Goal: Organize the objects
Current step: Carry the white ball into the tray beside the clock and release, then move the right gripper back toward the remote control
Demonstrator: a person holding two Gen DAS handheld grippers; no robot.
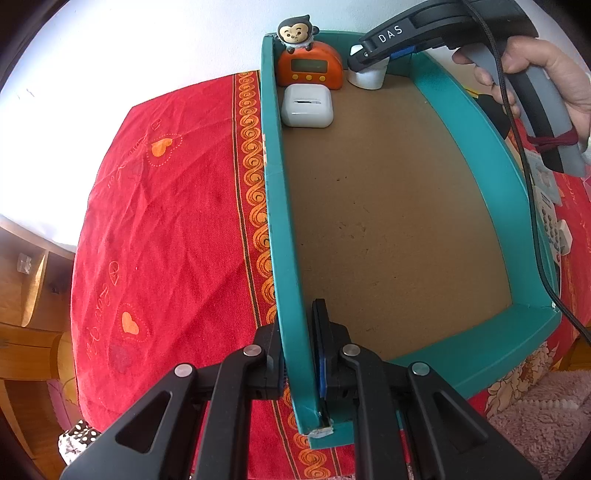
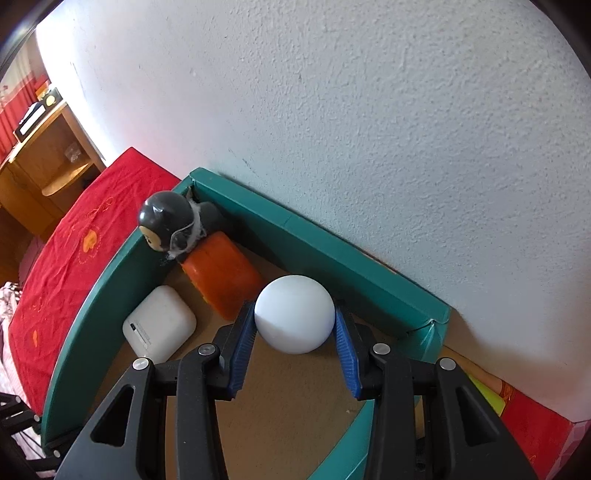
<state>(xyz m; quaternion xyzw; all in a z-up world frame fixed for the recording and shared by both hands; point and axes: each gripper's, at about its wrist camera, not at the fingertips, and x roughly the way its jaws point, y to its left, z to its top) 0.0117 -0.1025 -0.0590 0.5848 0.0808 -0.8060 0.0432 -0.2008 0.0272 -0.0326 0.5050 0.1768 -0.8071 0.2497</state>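
- The left gripper [image 1: 299,354] is pinching the left wall of the green tray [image 1: 275,206]. One finger is sitting outside the wall and one inside, closed tight on it, so the tray is being held in place on the red cloth [image 1: 166,206].
- The right gripper [image 2: 295,332] is reaching into the far end of the tray [image 2: 314,251], close to the white wall [image 2: 369,129].
- A white round thing [image 2: 294,314] is sitting between its two blue pads [image 2: 242,339]. The pads are touching its sides, so the claw looks closed on it.
- In the left view this white thing [image 1: 367,75] is looking more like a short tub with a round top. It is resting low by the tray floor, just beside the orange clock [image 1: 309,66].
- A little monkey toy [image 1: 294,33] is sitting on the clock, in the corner.
- A white box with round corners [image 1: 307,105] is lying in front of the clock.
- The white thing is looking smooth and hard, so I think it could slip. It is probably light.
- Holding it by its widest middle part, as the pads are doing now, seems the safest place.
- Squeezing gently should be enough.
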